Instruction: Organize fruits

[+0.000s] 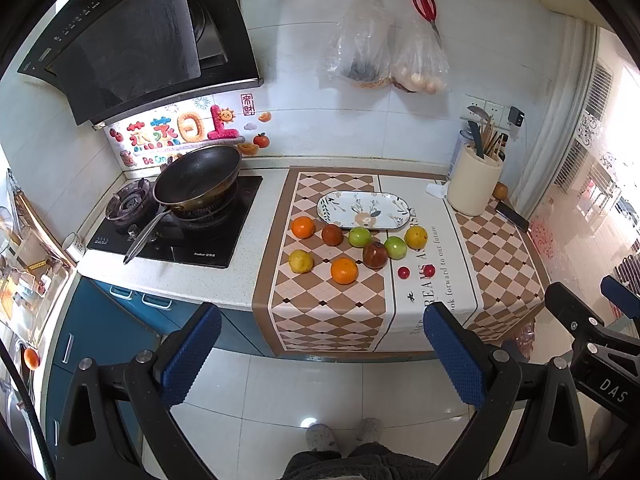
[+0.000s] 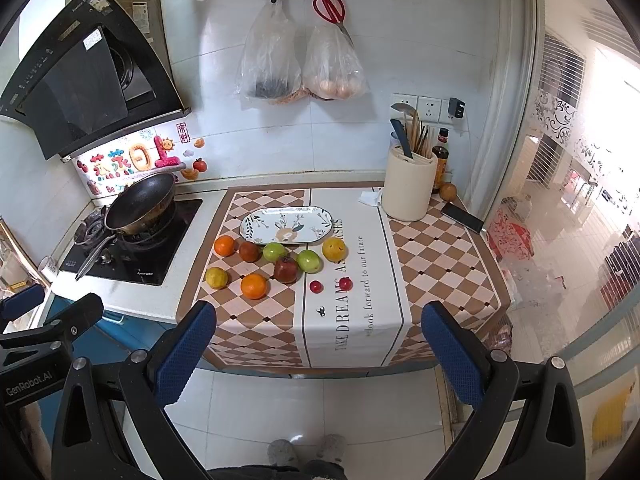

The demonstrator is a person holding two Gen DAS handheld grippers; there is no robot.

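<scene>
Orange, green, yellow and dark red round fruits (image 2: 276,264) lie loose on the worktop (image 2: 352,312) just before the empty oval patterned plate (image 2: 286,226), straight ahead of the right gripper (image 2: 318,356); the left gripper (image 1: 322,360) sits equally far. Both grippers gape apart, holding nothing.

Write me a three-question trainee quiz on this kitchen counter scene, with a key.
1. True or false: the oval plate already holds fruit.
2. Multiple choice: the two small red fruits lie A) on the plate, B) on the cloth's white strip, nearer the counter edge than the green fruits, C) in the pan.
3. Fill in: the left gripper and right gripper are both ____, holding nothing.

Key: 1 false, it is bare; 2 B; 3 open.
</scene>
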